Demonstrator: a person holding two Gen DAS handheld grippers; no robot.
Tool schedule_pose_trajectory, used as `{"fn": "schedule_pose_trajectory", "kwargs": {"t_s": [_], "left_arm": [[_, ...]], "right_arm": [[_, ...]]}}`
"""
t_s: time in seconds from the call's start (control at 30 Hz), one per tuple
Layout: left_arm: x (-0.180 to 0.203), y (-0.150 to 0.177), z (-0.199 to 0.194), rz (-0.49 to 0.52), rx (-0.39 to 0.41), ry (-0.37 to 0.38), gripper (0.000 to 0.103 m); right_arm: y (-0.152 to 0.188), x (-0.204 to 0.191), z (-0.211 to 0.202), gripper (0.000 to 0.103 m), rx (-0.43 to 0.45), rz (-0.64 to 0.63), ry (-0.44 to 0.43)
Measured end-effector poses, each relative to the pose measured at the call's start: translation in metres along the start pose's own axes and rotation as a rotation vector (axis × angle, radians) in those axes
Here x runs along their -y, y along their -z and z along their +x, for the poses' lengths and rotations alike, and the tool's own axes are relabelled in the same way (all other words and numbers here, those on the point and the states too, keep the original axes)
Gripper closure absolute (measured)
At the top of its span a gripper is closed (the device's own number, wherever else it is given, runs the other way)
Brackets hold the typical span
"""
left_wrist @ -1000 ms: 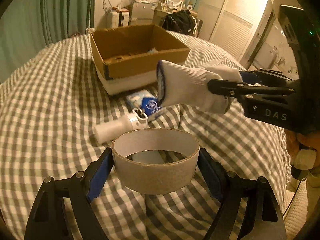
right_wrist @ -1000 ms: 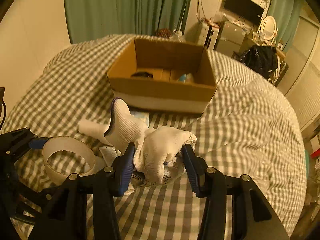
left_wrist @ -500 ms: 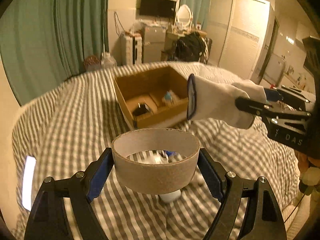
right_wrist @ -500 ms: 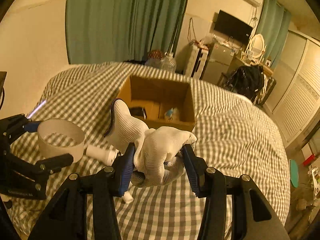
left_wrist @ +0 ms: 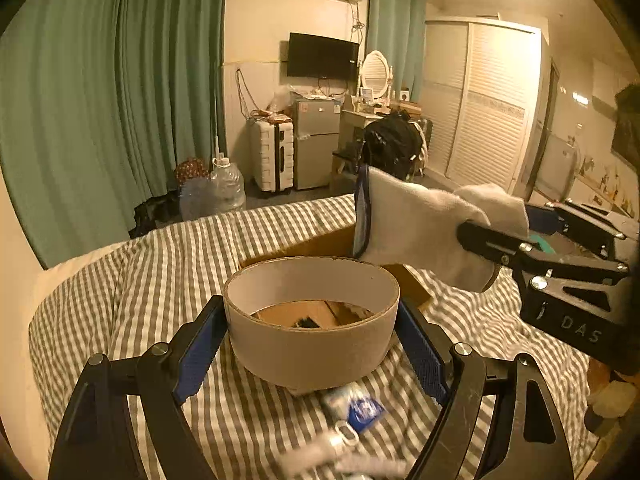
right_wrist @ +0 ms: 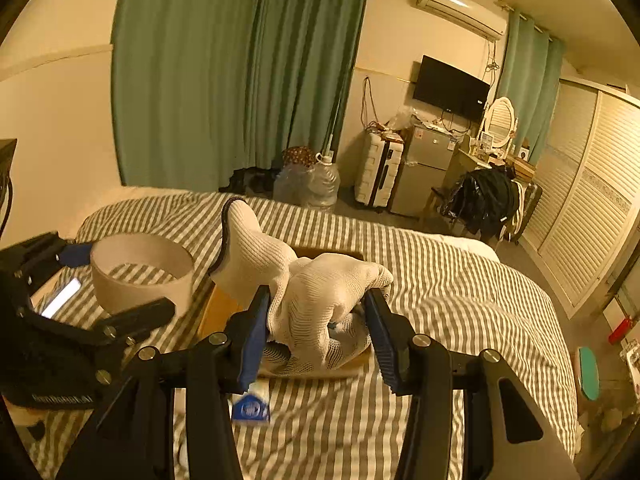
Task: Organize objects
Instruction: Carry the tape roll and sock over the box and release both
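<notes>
Pinched between left tool (left_wrist: 312,344) pads: tape roll (left_wrist: 312,340).

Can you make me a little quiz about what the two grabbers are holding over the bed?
1. True or false: the left gripper holds a tape roll.
2. What does the right gripper hold? A) white glove B) bottle C) phone
3. Fill in: the cardboard box sits on the striped ____.

Key: 1 true. 2 A, the white glove. 3 bed.
</notes>
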State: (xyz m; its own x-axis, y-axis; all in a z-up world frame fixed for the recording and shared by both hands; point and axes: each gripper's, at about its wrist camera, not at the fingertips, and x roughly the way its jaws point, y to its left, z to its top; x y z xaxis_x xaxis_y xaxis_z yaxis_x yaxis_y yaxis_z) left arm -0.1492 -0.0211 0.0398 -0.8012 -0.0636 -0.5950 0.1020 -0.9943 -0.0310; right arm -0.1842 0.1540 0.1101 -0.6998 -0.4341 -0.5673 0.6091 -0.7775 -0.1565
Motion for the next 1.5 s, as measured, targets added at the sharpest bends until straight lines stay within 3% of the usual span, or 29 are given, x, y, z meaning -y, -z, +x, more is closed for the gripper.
{"fn": "schedule_pose_trajectory", "kwargs": {"t_s": [0.13,0.27,0.43,0.7,0.87,1.17,1.33,1.5], "left_arm": [[-0.008,-0.018,0.035,-0.007,-0.012,0.001,0.018],[-0.017,-0.034,0.069,-0.036,0.0,0.052,0.018],[-0.03,-0.033,0.112,-0.051,-0.018,0.065,0.018],[-0.034,-0.009,0.171,-0.038,-0.097,0.052,0.018],[-0.018,0.011,0.193,0.03,-0.137,0.031,0.018],[0.001,0.021,0.215,0.051,-0.188,0.032,0.017],[-0.001,0.021,0.207,0.045,-0.188,0.02,0.005],[-0.004,0.015,0.174,0.025,-0.168,0.024,0.005]], "right_arm": [[-0.024,0.005,0.029,0.057,0.008,0.023,0.0],[-0.043,0.014,0.066,0.057,0.006,0.068,-0.009],[-0.052,0.025,0.11,0.057,-0.017,0.114,-0.009],[-0.021,0.034,0.189,0.056,-0.116,0.165,-0.03],[0.011,0.039,0.22,0.056,-0.174,0.202,-0.057],[0.034,0.066,0.227,0.051,-0.179,0.288,-0.108],[0.031,0.076,0.218,0.033,-0.142,0.346,-0.133],[0.023,0.08,0.184,0.027,-0.07,0.395,-0.134]]}}
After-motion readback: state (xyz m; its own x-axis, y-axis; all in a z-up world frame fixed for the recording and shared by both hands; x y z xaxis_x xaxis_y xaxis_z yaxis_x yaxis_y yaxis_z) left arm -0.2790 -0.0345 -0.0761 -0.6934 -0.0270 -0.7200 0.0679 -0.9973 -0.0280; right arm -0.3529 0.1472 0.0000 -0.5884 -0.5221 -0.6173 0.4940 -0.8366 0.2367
